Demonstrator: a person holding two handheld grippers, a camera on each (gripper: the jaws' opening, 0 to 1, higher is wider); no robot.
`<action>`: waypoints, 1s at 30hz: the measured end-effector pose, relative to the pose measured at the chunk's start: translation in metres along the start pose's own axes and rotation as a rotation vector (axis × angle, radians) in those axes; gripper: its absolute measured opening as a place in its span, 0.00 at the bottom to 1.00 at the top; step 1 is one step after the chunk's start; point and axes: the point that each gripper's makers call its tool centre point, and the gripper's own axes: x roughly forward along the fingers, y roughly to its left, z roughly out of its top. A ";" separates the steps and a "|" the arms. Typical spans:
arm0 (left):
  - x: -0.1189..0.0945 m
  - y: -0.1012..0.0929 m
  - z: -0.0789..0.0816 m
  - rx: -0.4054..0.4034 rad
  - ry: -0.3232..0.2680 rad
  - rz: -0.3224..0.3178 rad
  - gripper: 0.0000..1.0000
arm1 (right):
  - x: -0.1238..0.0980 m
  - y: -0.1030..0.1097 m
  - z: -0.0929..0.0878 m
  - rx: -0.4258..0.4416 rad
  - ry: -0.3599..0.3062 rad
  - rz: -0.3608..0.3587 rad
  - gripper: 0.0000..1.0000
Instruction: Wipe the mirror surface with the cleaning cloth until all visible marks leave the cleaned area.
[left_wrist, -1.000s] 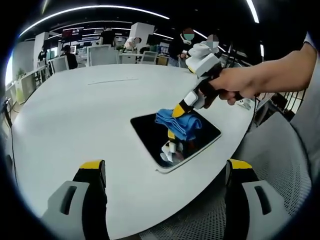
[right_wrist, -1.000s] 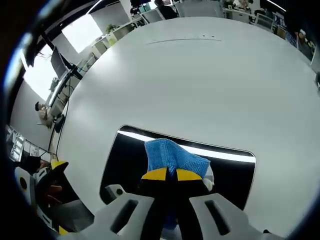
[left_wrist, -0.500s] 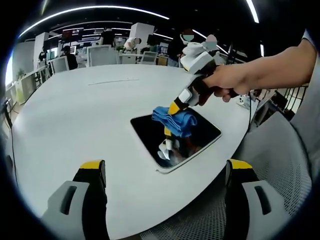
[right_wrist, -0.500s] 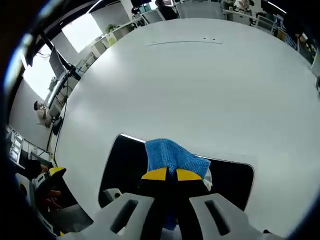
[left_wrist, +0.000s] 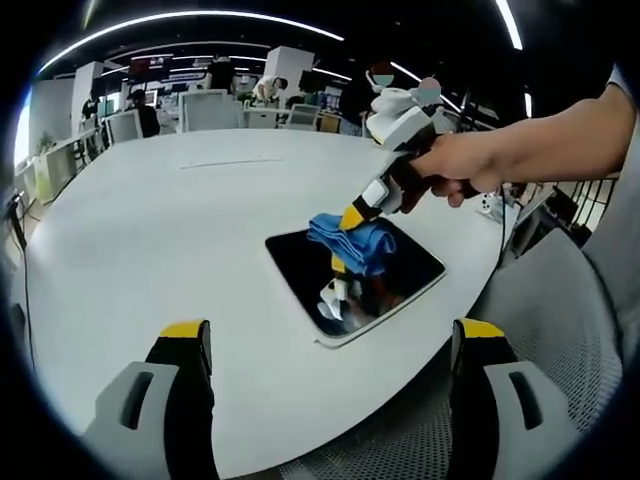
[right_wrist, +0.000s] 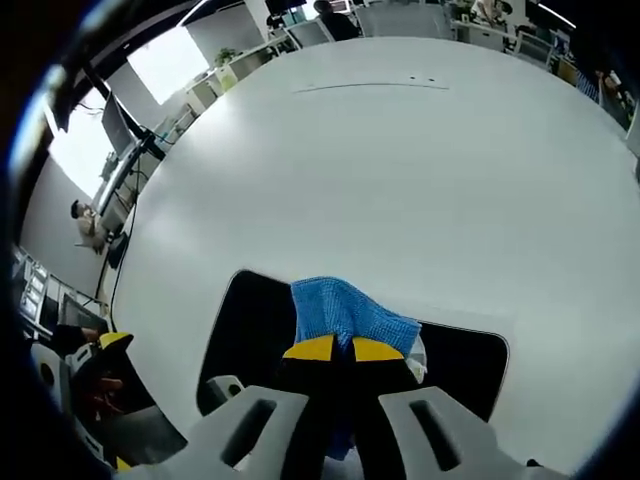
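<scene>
A dark rectangular mirror (left_wrist: 300, 262) lies flat near the edge of a white round table (left_wrist: 150, 220). In the left gripper view a person's hand holds my right gripper (left_wrist: 352, 215) down onto the mirror's far part, shut on a blue cleaning cloth (left_wrist: 355, 243) that presses on the glass. In the right gripper view the same cloth (right_wrist: 345, 312) bunches between the yellow-tipped jaws of my right gripper (right_wrist: 335, 349) over the mirror (right_wrist: 245, 320). My left gripper (left_wrist: 330, 335) hangs back off the table's near edge, jaws wide apart and holding nothing.
The table (right_wrist: 400, 160) spreads wide and bare beyond the mirror. A mesh chair (left_wrist: 560, 330) stands close on the right. Office chairs (left_wrist: 205, 108) and people stand at the far side of the room.
The right gripper and cloth swept toward the mirror's far edge, then came back slightly. The left gripper has stayed put.
</scene>
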 end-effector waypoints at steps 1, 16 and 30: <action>0.000 0.000 0.000 -0.005 -0.002 0.001 0.99 | 0.000 0.000 0.000 -0.002 0.000 0.000 0.00; 0.000 0.001 0.000 -0.012 -0.003 0.006 0.99 | -0.010 -0.025 -0.004 0.023 -0.009 -0.018 0.00; 0.000 -0.001 0.000 -0.013 0.000 -0.003 0.99 | -0.015 -0.041 -0.007 0.040 -0.011 -0.032 0.00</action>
